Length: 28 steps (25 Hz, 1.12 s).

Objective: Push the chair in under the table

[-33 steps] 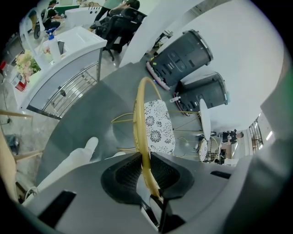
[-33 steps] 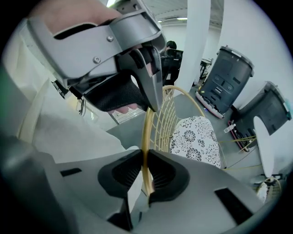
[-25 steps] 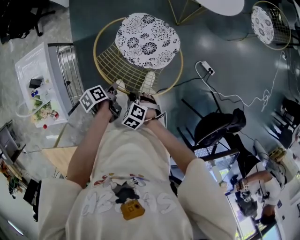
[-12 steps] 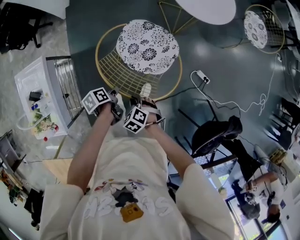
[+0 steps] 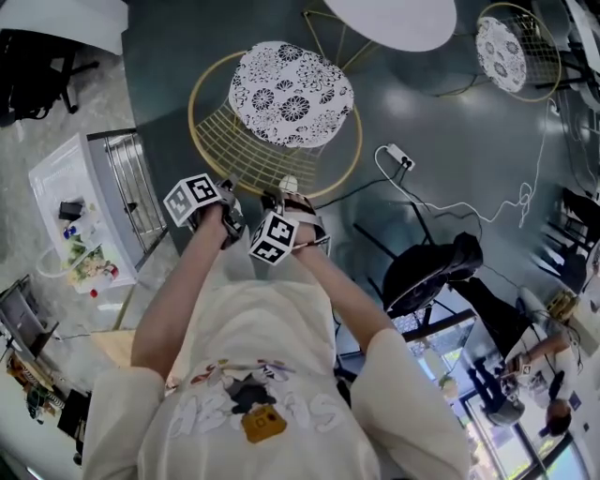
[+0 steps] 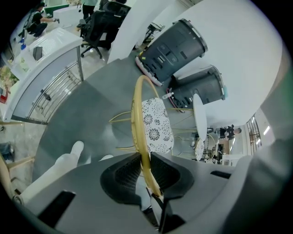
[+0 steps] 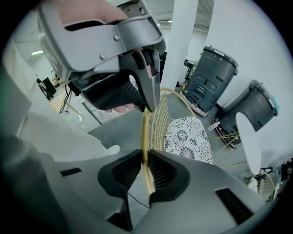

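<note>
A gold wire chair (image 5: 272, 150) with a black-and-white patterned cushion (image 5: 291, 92) stands on the dark floor, just short of the round white table (image 5: 389, 19) at the top of the head view. Both grippers hold the near top rim of its backrest, side by side. My left gripper (image 5: 228, 190) is shut on the gold rim (image 6: 137, 114), which runs between its black pads (image 6: 123, 176). My right gripper (image 5: 286, 200) is shut on the same rim (image 7: 146, 132), with the left gripper (image 7: 120, 93) just beyond it. The table's edge (image 6: 198, 119) shows past the cushion.
A white cabinet with a metal rail (image 5: 98, 197) stands to the left. A power strip and white cable (image 5: 398, 157) lie on the floor at right, near a black office chair (image 5: 431, 267). A second gold chair (image 5: 511, 52) sits beyond the table. Two dark bins (image 6: 178, 45) stand by the wall.
The chair has slid towards the white table, and both grippers have gone with it, still shut on the rim. More of the table's top shows at the upper edge of the head view.
</note>
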{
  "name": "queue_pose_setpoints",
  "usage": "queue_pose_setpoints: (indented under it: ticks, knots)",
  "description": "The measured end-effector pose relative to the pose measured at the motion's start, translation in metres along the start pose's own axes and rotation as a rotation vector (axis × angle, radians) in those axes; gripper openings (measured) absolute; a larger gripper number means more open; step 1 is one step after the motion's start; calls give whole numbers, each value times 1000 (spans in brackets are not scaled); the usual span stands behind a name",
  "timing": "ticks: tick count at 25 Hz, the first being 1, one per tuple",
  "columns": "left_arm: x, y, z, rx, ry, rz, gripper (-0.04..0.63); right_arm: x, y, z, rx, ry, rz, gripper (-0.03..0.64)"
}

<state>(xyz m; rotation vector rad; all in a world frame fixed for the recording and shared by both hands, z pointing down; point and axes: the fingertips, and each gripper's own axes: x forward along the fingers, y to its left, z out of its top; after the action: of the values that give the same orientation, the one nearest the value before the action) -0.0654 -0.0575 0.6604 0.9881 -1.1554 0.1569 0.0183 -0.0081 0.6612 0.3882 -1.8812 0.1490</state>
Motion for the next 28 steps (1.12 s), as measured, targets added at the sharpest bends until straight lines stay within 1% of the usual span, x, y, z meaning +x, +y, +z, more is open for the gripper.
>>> queue_pose_setpoints:
  ticks: [6,13,22,28]
  knots:
    - [16,-23,5,-1,-11,-6,67,-1,-26,-9,1,-5,-8,57]
    - [34,-51,13,12,9,-33,67,1,-61,-19,-1,-3,-42,57]
    - [46,-72,17,31,14,-30,67,1,-84,-25,0,-10,-58,57]
    - [54,-84,24,37,10,-48,67,1,-98,-26,12,-12,-68,58]
